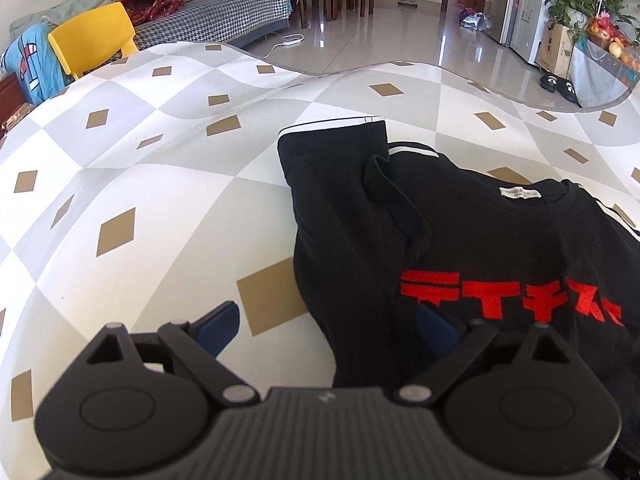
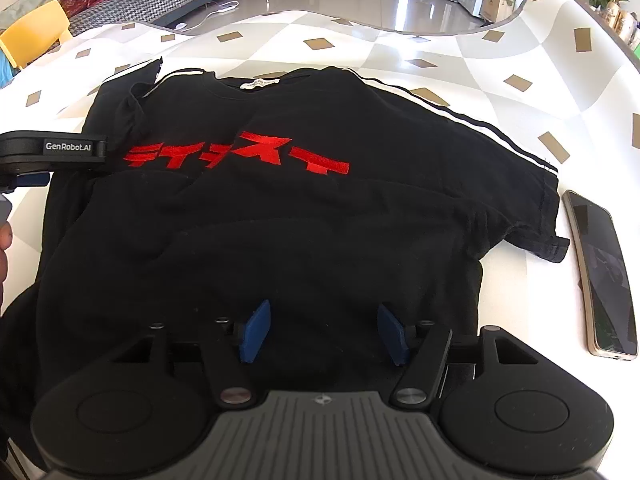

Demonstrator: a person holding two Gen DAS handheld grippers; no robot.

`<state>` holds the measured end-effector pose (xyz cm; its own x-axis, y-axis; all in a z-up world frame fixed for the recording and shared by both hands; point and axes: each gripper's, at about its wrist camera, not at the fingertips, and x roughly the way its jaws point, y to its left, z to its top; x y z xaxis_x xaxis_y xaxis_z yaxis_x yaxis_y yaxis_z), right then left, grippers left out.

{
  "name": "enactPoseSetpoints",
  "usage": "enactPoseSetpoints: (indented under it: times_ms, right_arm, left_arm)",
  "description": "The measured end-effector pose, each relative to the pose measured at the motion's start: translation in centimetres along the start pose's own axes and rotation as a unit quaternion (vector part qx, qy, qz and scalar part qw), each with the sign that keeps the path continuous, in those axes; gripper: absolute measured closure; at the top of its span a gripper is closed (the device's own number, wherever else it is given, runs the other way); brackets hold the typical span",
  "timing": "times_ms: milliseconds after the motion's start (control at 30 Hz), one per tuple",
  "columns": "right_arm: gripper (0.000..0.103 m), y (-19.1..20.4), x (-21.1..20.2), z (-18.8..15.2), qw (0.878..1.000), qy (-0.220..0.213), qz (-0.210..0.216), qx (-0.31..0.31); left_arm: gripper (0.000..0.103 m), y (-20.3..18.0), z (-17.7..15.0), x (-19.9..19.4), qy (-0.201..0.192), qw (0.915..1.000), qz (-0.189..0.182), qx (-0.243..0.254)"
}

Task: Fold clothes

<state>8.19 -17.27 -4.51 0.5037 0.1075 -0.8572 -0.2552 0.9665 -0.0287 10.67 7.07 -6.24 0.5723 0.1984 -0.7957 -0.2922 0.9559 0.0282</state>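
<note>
The black T-shirt (image 2: 304, 216) lies front-up on the checked tablecloth (image 1: 168, 184), red lettering (image 2: 240, 154) across the chest and the neck label (image 2: 259, 83) at the far end. One sleeve is folded in over the body on the left; the other sleeve (image 2: 532, 208) lies spread flat on the right, white stripes running along its shoulder. The right gripper (image 2: 324, 332) hangs over the near hem, blue pads (image 2: 256, 330) apart, dark cloth beneath and between them but nothing pinched — whether the tips brush the fabric cannot be told against all that black. The left gripper (image 1: 332, 328) stands wide apart astride the shirt's left edge: one blue pad (image 1: 220, 330) shows plainly over the cloth-covered table, the other is half lost against the black shirt. In the right wrist view that gripper is cut off at the frame's left edge, only its labelled side visible, with a sliver of a hand (image 2: 5, 248) below. A phone (image 2: 600, 276) lies just beside the spread sleeve, apart from it. The shirt's near hem is hidden behind both gripper bodies.
</note>
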Motion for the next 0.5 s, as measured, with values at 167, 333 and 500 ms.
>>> enactPoseSetpoints:
  times_ms: [167, 333, 500]
  right_arm:
    - [0.04, 0.1, 0.2, 0.2, 1.0, 0.0, 0.002, -0.001]
    - [0.038, 0.3, 0.4, 0.3, 1.0, -0.002, 0.003, -0.001]
    - [0.038, 0.3, 0.6, 0.4, 1.0, -0.003, 0.003, 0.0]
  left_arm:
    - [0.017, -0.2, 0.2, 1.1, 0.004, 0.9997, 0.019, 0.016]
    - [0.017, -0.2, 0.3, 1.8, 0.0, 0.9991, 0.031, 0.027]
    - [0.029, 0.0, 0.5, 1.9, -0.004, 0.9994, 0.025, 0.024]
